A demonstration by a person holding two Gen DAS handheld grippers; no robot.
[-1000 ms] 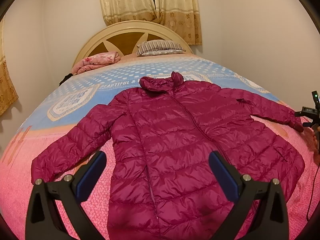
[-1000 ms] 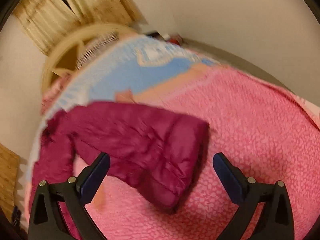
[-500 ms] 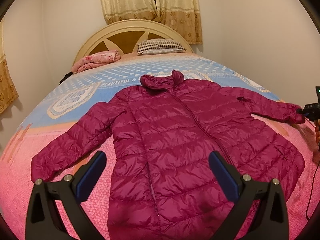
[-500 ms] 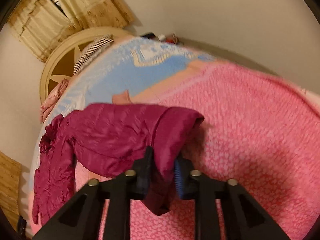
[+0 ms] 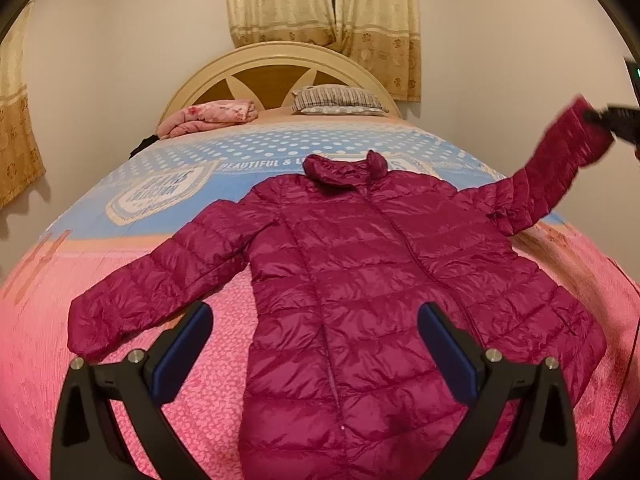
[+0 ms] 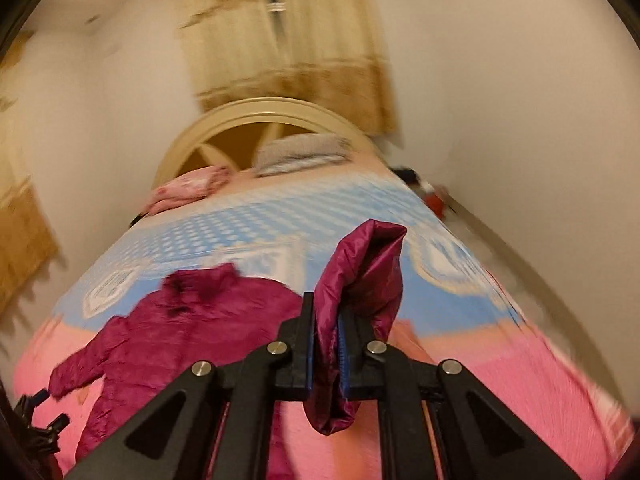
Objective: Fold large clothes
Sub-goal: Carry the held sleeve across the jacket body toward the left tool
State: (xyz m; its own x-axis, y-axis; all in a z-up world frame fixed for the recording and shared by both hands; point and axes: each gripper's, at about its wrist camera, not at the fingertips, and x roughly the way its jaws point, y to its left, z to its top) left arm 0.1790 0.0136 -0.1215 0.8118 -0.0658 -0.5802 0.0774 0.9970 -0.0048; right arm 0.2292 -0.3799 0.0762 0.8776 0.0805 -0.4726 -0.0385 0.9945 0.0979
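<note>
A magenta puffer jacket (image 5: pixel 360 280) lies face up on the bed, collar toward the headboard, its left sleeve (image 5: pixel 160 292) spread flat. My left gripper (image 5: pixel 316 344) is open and empty, hovering above the jacket's lower hem. My right gripper (image 6: pixel 325 340) is shut on the cuff of the jacket's right sleeve (image 6: pixel 360 276) and holds it lifted off the bed. In the left wrist view that raised sleeve (image 5: pixel 560 168) slants up to the right gripper (image 5: pixel 612 120) at the right edge. The right wrist view is motion-blurred.
The bed has a pink and blue cover (image 5: pixel 120 208). A striped pillow (image 5: pixel 336 100) and a folded pink blanket (image 5: pixel 212 116) lie by the cream headboard (image 5: pixel 276 64). Walls stand close on both sides. A thin cable (image 5: pixel 628 360) hangs at the right.
My right gripper closed on the right sleeve's cuff and lifted it up off the bed, swinging toward the headboard. My left gripper stayed open and roughly in place.
</note>
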